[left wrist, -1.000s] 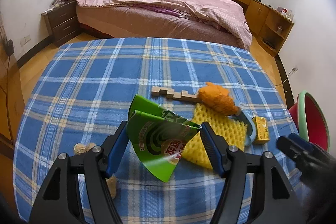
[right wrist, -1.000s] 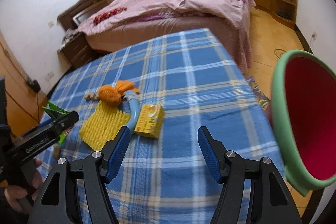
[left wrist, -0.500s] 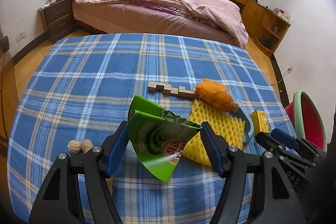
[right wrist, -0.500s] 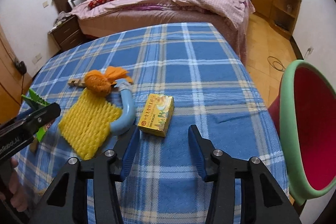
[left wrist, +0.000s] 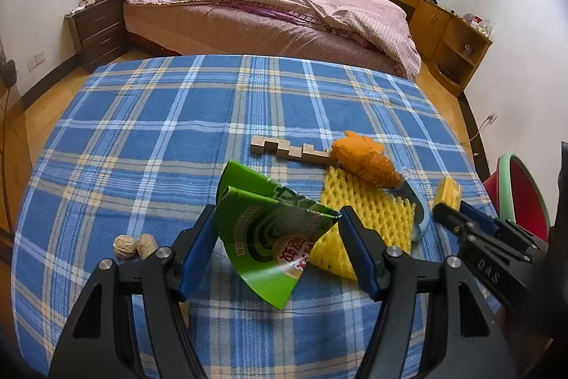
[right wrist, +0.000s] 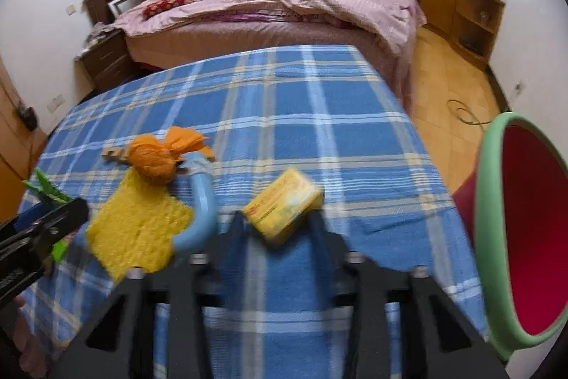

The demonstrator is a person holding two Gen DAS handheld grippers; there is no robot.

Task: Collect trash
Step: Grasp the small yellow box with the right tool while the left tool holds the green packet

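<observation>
Left gripper [left wrist: 277, 229] pinches green wrapper [left wrist: 269, 237] above plaid table [left wrist: 149, 137]. Right gripper [right wrist: 278, 222] pinches yellow box [right wrist: 284, 205]; red bin [right wrist: 532, 229] beside table.

Left gripper [left wrist: 277, 229] clamps a green wrapper [left wrist: 269, 237]; right gripper [right wrist: 277, 219], at its 3 o'clock, pinches a yellow box [right wrist: 284, 205].
</observation>
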